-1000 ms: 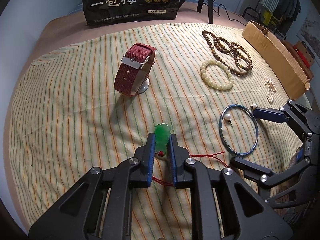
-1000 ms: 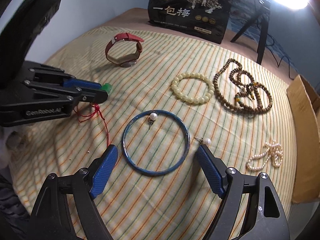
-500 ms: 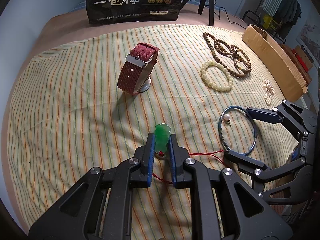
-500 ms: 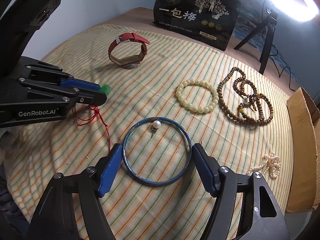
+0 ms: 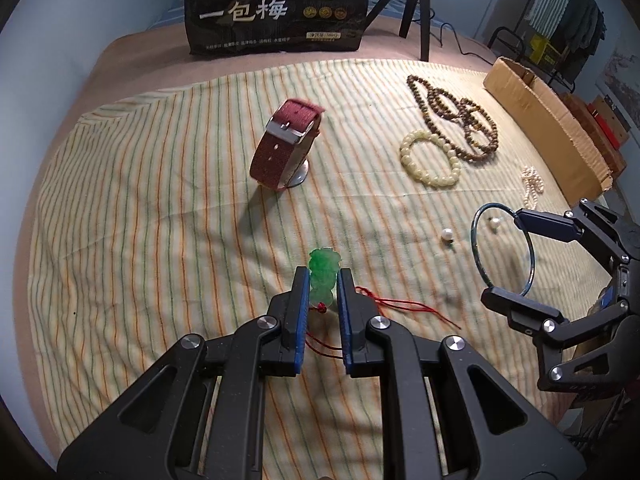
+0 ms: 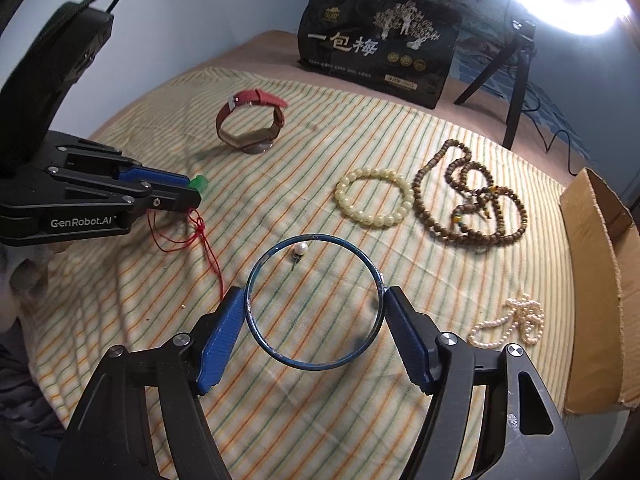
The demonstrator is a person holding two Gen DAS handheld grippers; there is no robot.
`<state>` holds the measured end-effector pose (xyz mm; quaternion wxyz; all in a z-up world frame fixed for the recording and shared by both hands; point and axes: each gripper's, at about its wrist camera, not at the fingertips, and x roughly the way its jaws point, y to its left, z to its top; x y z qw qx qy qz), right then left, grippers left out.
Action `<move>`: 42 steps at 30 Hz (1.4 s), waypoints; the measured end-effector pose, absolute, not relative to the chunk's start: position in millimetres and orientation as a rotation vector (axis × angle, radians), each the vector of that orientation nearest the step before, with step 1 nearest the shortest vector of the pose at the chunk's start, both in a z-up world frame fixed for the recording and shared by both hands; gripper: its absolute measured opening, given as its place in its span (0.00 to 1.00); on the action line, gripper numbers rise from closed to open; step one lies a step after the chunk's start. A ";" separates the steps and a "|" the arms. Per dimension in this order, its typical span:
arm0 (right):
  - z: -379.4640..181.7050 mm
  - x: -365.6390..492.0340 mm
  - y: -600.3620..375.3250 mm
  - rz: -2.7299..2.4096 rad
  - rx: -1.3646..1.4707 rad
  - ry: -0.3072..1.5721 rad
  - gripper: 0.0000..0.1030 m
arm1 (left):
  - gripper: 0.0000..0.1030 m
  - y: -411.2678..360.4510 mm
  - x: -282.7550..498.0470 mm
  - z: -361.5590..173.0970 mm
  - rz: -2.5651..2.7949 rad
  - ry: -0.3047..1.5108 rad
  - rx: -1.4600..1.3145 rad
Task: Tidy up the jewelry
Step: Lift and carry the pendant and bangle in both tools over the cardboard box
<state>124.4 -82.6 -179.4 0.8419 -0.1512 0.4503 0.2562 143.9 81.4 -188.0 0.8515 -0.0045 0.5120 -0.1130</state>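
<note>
Striped cloth (image 5: 160,208) over bed (image 5: 132,64)

A woven striped cotton cloth (image 6: 360,400) looks matt; the thin blue metal bangle (image 6: 256,320) is scuffed, the translucent green pendant (image 5: 325,270) glossy, the red watch strap (image 5: 280,152) coarse fabric.

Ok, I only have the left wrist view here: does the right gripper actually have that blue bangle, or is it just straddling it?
Observer: It has it. In the right wrist view the right gripper has just been closing, and both pads press on the blue bangle.
Reviewer: What lights the cloth?
Observer: A lit ring light above the tripod; your view cuts it off.
Reviewer: And how does the red watch sit?
Observer: Side on, the red watch stands as an open loop, resting on its case.
</note>
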 end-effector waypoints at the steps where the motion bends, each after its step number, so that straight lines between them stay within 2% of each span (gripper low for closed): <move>1: -175.8 123.4 -84.8 0.541 -0.315 0.945 0.68 | 0.12 79.8 142.7 -184.8 -0.240 1.072 -0.009; 21: -106.9 113.8 -156.5 0.459 -0.227 0.840 0.69 | 0.12 39.3 127.3 -81.4 -0.320 0.861 -0.127; 31: -80.3 120.9 -215.2 0.364 -0.186 0.808 0.69 | 0.12 -22.7 136.8 -37.8 -0.433 0.773 -0.147; 42: -61.1 139.1 -289.6 0.229 -0.163 0.800 0.69 | 0.12 -97.2 151.9 -12.3 -0.558 0.721 -0.163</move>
